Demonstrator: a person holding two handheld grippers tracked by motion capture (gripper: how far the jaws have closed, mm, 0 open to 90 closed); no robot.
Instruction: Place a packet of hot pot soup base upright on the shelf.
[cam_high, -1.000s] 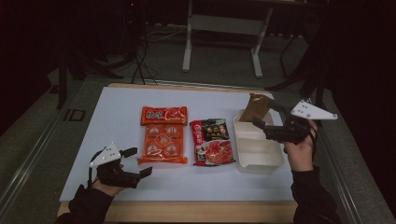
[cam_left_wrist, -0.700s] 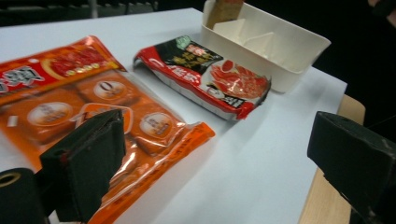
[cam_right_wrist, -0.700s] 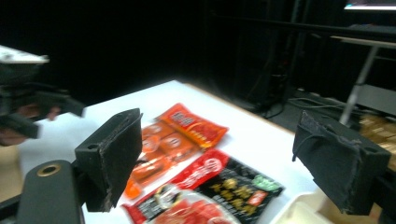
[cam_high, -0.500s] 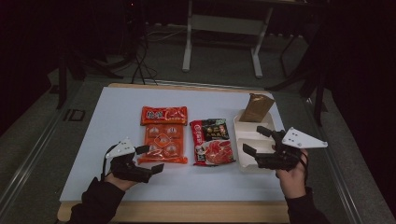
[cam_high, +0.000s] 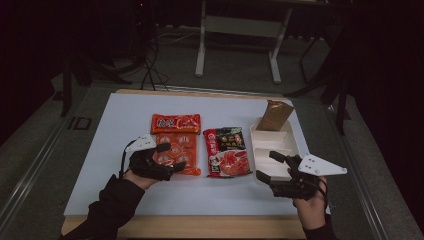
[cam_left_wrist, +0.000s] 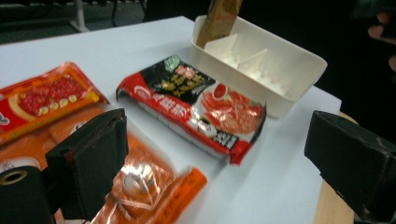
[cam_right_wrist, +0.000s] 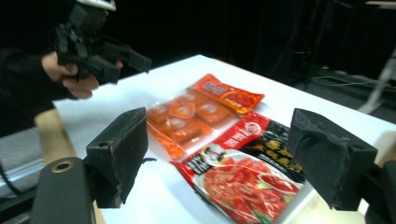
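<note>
Dark room, grey floor (cam_high: 30, 150), metal table legs (cam_high: 202, 45) behind.

A clear-windowed orange plastic pack of round snack portions (cam_high: 176, 156) lies flat on the white surface (cam_high: 115, 125), its far end touching a smaller red-orange foil sachet (cam_high: 175, 123). Just beside it to the right lies a red-and-black glossy noodle packet (cam_high: 228, 151), flat and face up, its right edge close to a white divided plastic tray (cam_high: 292, 145).
</note>
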